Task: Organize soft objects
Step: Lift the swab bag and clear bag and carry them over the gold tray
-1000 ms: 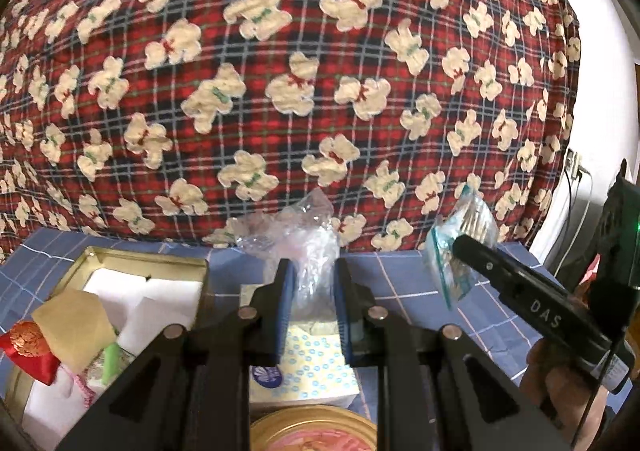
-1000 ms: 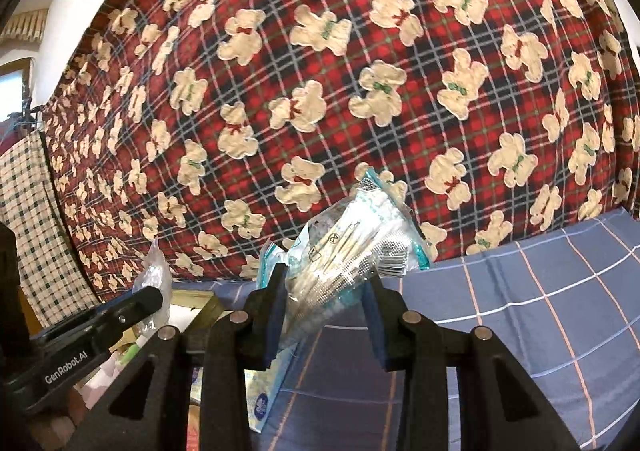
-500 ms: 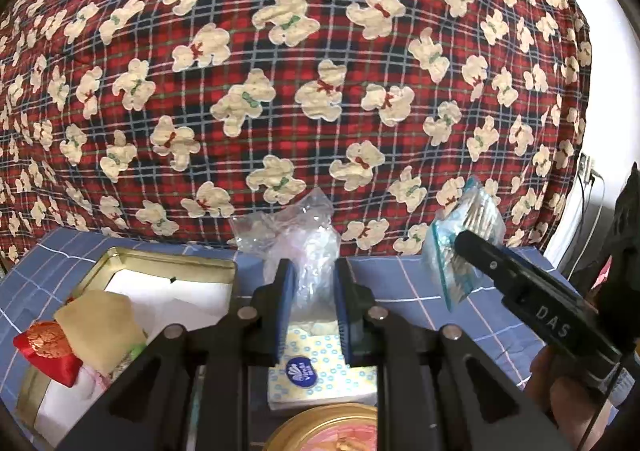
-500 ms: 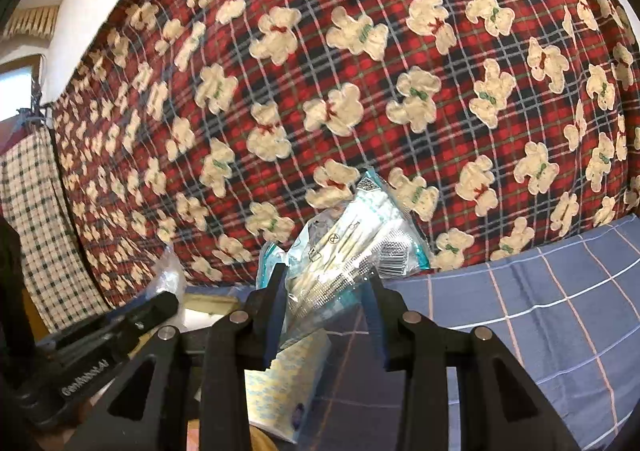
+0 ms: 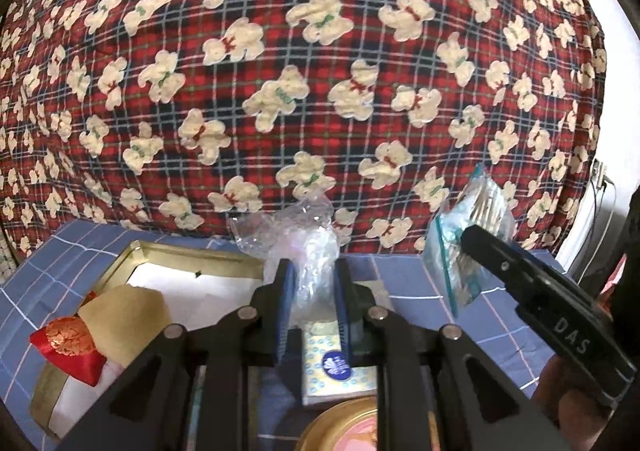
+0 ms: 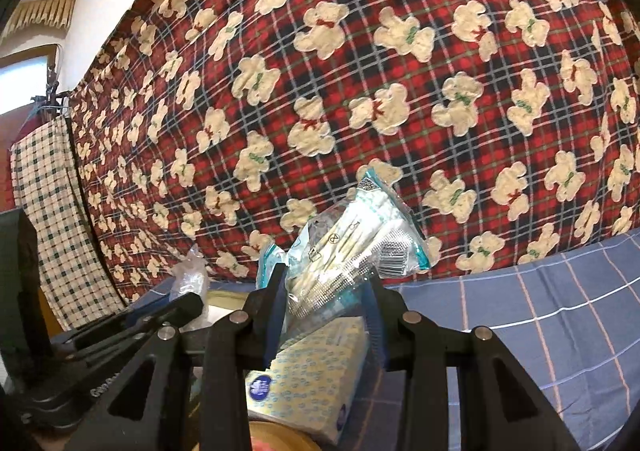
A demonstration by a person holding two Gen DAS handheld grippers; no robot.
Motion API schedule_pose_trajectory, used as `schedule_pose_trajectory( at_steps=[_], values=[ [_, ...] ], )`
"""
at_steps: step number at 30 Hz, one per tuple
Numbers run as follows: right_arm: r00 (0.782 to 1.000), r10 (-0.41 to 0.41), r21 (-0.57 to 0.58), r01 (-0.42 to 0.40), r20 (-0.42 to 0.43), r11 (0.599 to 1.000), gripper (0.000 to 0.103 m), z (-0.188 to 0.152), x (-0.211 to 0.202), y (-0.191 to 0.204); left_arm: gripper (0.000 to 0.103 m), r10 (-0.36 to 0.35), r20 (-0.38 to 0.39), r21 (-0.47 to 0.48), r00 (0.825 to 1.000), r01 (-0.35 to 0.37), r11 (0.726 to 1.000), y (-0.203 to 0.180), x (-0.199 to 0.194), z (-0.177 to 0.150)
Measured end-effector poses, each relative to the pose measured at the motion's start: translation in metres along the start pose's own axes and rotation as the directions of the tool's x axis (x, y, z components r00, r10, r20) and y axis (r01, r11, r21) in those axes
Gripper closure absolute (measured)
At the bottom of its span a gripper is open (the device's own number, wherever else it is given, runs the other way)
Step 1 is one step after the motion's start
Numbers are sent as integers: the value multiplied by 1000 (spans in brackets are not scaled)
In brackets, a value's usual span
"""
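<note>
Left wrist view. The left gripper (image 5: 314,301) is clamped narrowly on a crumpled clear plastic bag (image 5: 308,251), held above the blue checked cloth (image 5: 404,277). The bag stands roughly upright, its long axis running from the pads up and away toward the red plaid blanket with bear figures (image 5: 320,71); its loose, puckered top flares to the left and far side. Below the gripper lies a yellow dotted tissue pack (image 5: 332,367), and nearer still the rim of a round gold tin (image 5: 340,427). To the left sits an open gold box (image 5: 192,255), lined in white; a tan pouch (image 5: 124,315) and a red brocade pouch (image 5: 70,347) lie against its near left corner. At right, the right gripper (image 5: 472,239) enters from the near right, a hand (image 5: 568,403) behind it.

Right wrist view. The right gripper (image 6: 326,291) is closed at moderate width on a clear packet of cotton swabs (image 6: 352,251) with teal edging. The packet is tilted: its long axis rises from the near left, between the pads, toward the far right, and the barcoded end points up and right against the blanket. The swabs inside lie along this same axis. The tissue pack (image 6: 308,375) lies directly beneath, on the cloth. The left gripper (image 6: 188,301) shows at left with its bag (image 6: 188,275) just beyond the tip. A green checked cloth (image 6: 52,219) hangs at far left.
</note>
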State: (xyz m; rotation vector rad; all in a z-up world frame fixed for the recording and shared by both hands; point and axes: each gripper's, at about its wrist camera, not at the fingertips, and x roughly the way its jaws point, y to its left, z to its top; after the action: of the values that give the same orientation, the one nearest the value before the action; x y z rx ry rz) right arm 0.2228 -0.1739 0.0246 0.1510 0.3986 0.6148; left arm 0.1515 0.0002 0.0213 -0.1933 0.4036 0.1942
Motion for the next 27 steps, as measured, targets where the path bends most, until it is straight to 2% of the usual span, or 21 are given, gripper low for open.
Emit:
schedule_pose_trajectory(
  at_steps=[12, 27],
  values=[
    [998, 55, -63, -56, -21, 996, 64, -9, 7, 38, 85, 49, 35, -32, 998, -48, 998, 20, -13, 2],
    [995, 95, -70, -95, -6, 993, 64, -9, 1, 48, 85, 110, 70, -68, 991, -105, 992, 37, -24, -3]
  ],
)
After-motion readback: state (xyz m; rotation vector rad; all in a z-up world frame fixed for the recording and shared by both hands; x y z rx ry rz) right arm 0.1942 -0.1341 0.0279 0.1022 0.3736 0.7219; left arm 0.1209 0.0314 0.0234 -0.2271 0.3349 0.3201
